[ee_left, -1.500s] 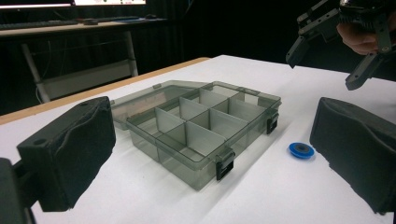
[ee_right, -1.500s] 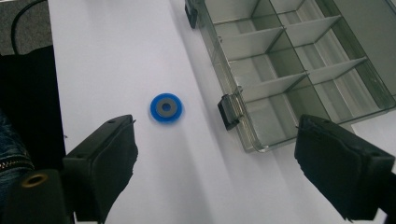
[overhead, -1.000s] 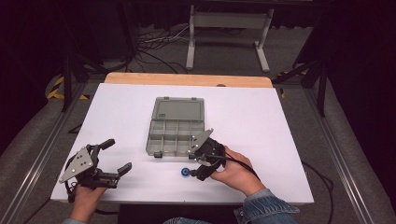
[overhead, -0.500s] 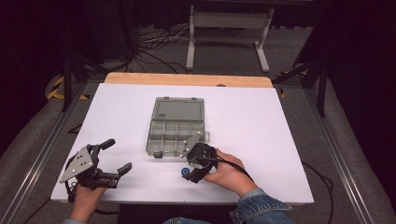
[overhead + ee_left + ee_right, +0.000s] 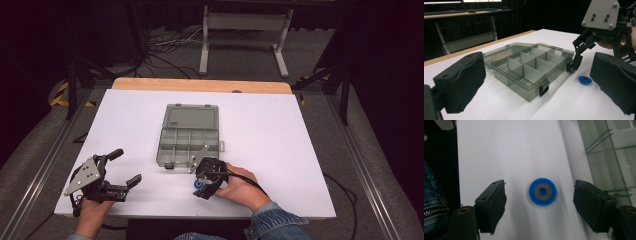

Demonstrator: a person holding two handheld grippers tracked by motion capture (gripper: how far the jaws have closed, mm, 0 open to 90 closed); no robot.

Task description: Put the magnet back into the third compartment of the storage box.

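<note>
White tabletop lies beneath the right tool, pointing down, jaws apart and closing astride the blue disc.

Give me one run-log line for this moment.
right tool: open, jaws closing, either side of blue disc | disc: flat on table, untouched | left tool: open, idle | organizer box: lid open
</note>
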